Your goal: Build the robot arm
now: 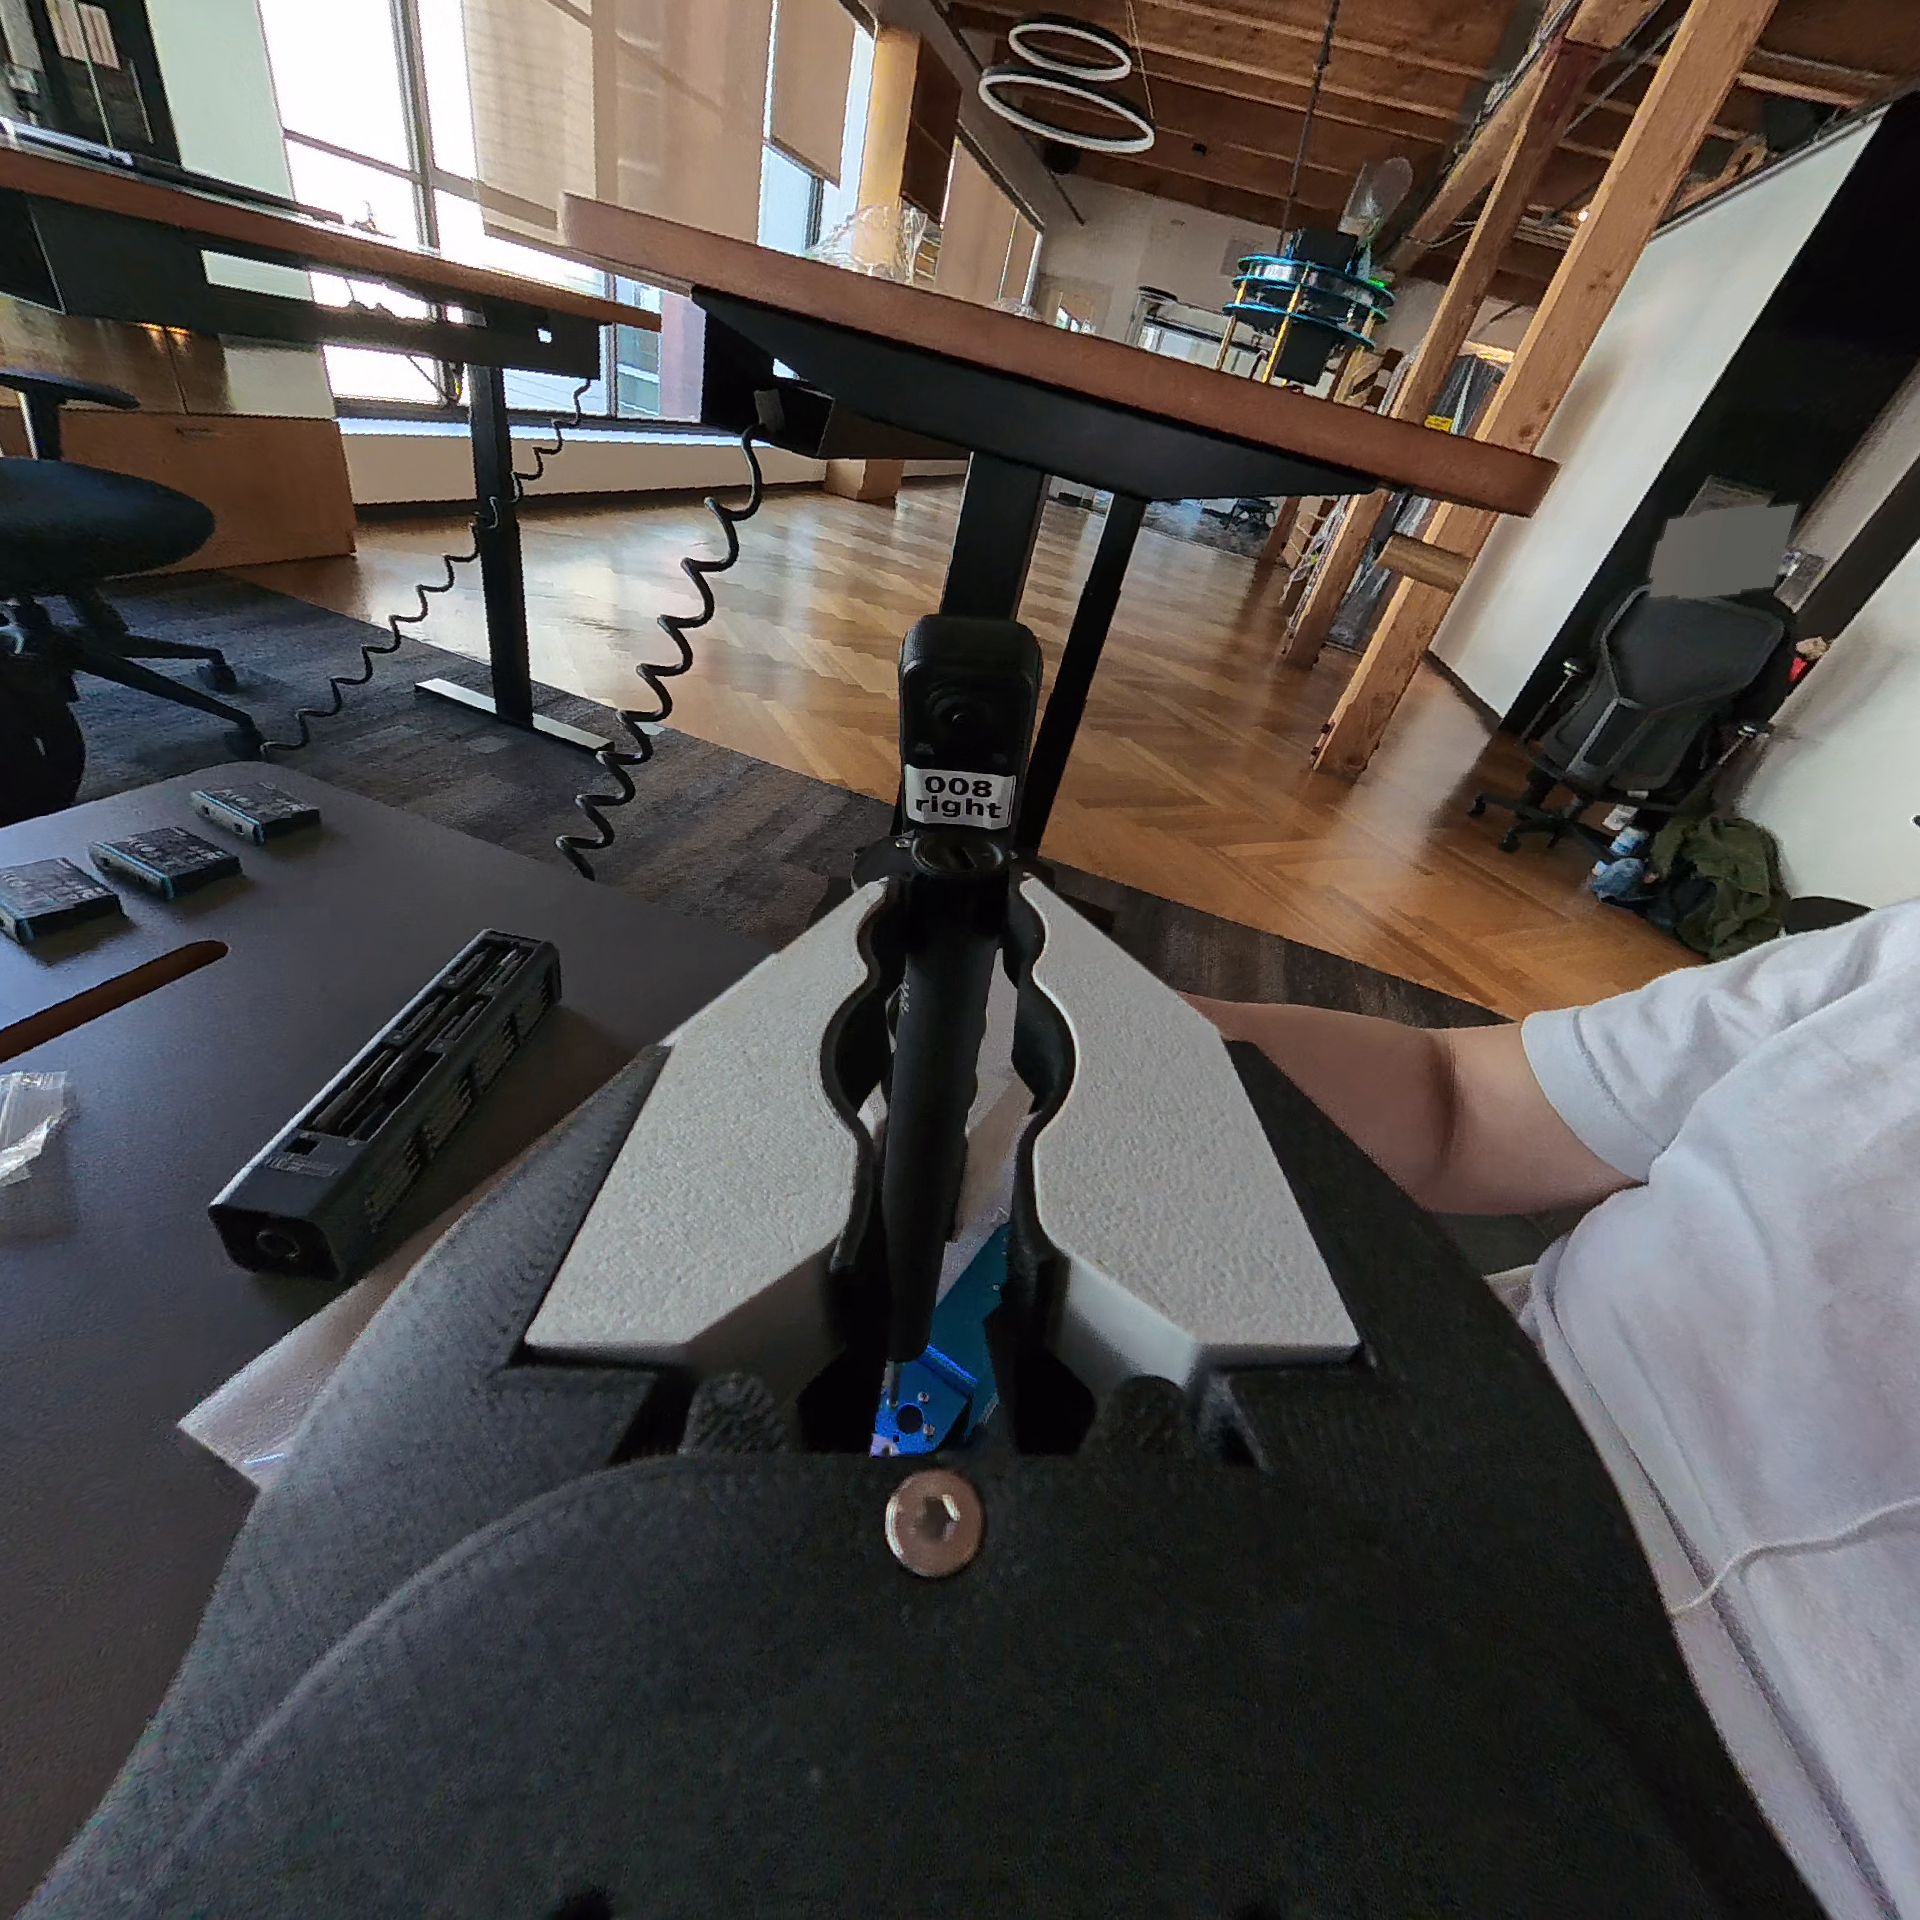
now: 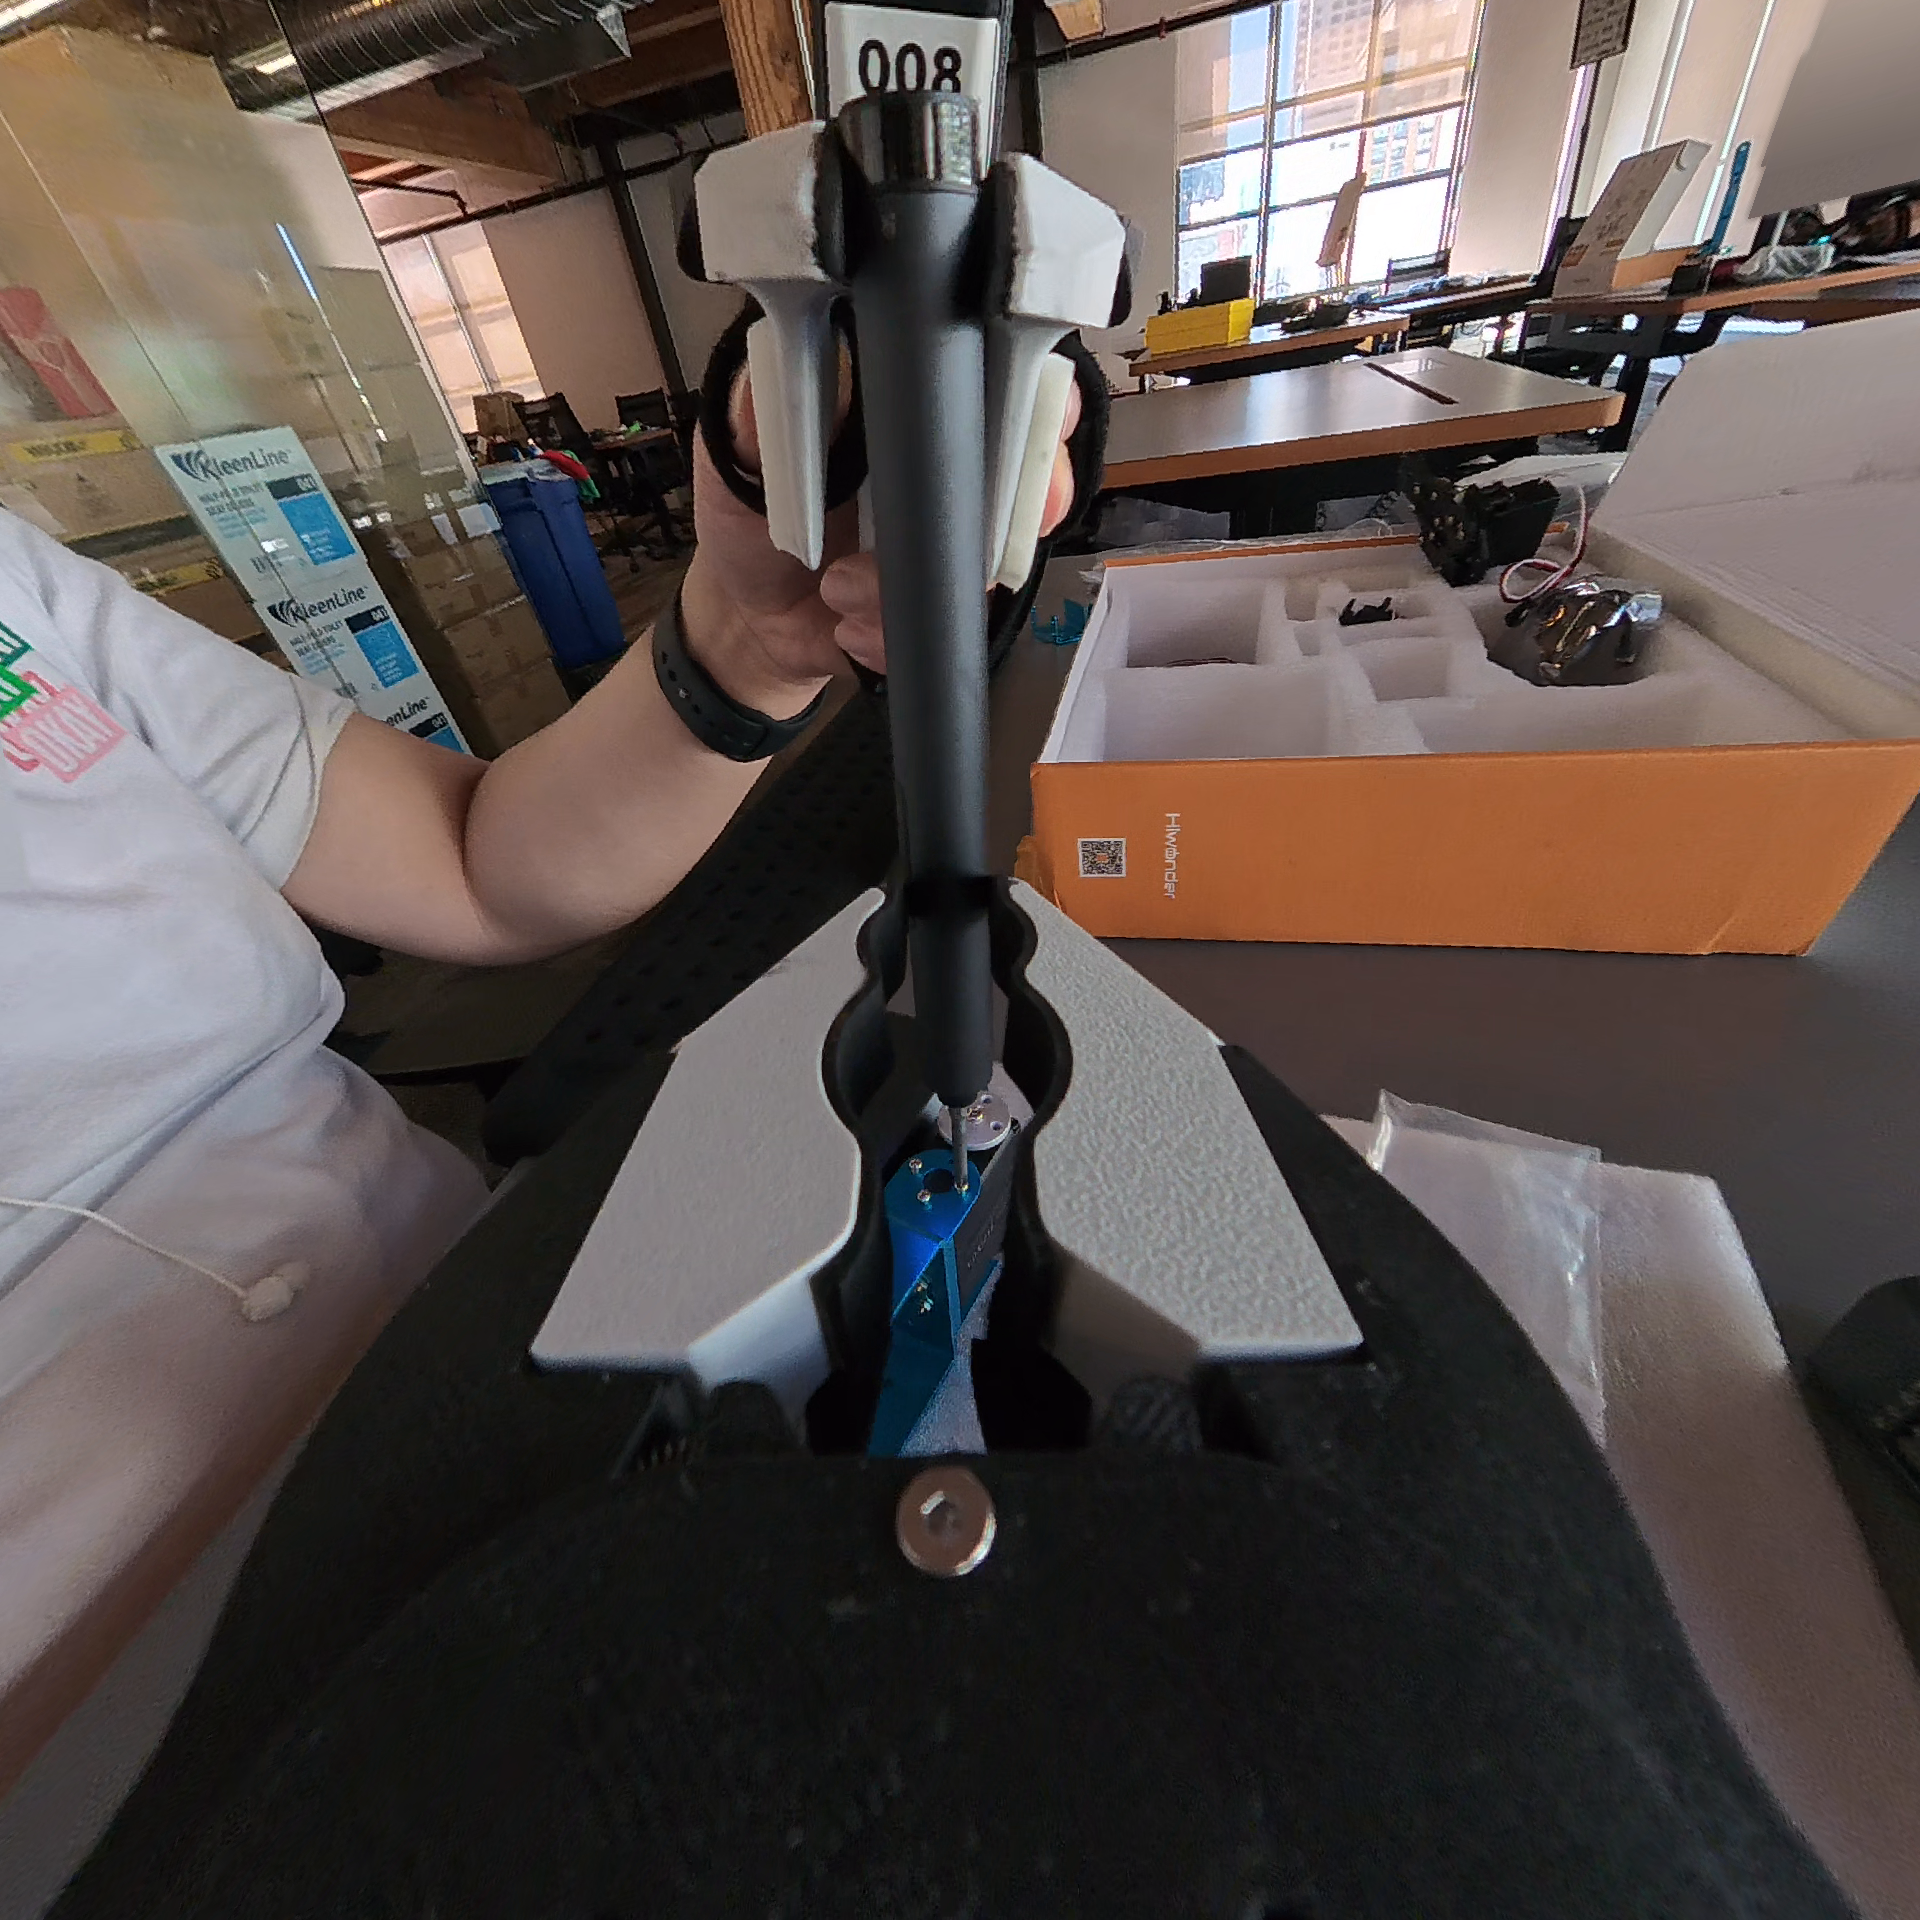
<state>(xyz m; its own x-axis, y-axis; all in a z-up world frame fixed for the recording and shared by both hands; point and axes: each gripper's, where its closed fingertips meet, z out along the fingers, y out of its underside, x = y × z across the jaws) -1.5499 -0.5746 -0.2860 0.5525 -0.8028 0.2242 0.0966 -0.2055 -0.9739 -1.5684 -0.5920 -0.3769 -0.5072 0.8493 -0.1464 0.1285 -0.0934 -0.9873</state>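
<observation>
Clearance record.
- Gap in left gripper (image 1: 948, 883): we are finding it filled by the screwdriver (image 1: 925, 1122) and blue bracket (image 1: 940, 1382).
- Gap in right gripper (image 2: 945, 894): we are finding the same two blocking it.
- Left side: we are noting a black bit case (image 1: 384, 1112) lying near, with bare table (image 1: 156, 1403) around it.
- Right side: we are seeing an orange box (image 2: 1455, 852) walling off the far edge and a plastic bag (image 2: 1486, 1195) lying close.
- Person's side: a forearm (image 2: 499, 831) is crossing.

Grippers facing, tip to tip: left gripper (image 1: 951, 883) clamps screwdriver (image 1: 925, 1091), right gripper (image 2: 945, 904) clamps blue bracket (image 2: 925, 1247).
</observation>
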